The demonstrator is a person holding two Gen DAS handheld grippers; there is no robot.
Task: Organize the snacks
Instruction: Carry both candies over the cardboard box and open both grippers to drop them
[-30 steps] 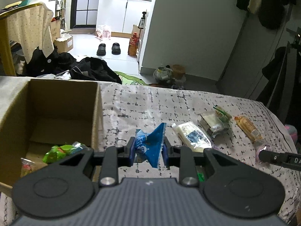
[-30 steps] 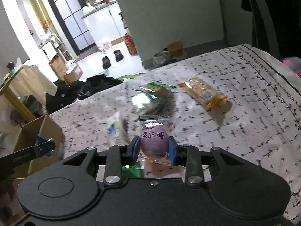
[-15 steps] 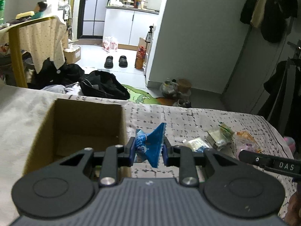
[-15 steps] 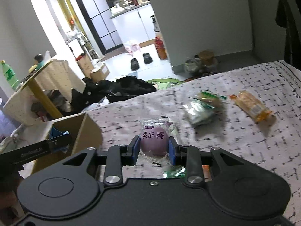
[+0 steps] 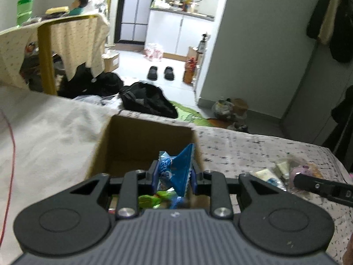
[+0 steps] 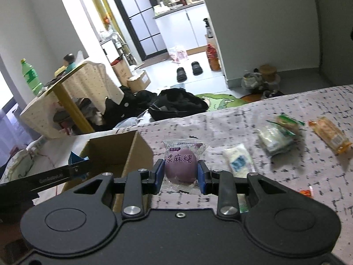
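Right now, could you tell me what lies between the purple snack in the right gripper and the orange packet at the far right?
In the right wrist view, between the purple snack and the orange packet lie a white packet and a green-and-white wrapped bundle, on the tablecloth.

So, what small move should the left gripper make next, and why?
Probably open the left gripper: it is shut on the blue packet, which hangs over the open cardboard box where a green snack already lies, so the packet should drop inside.
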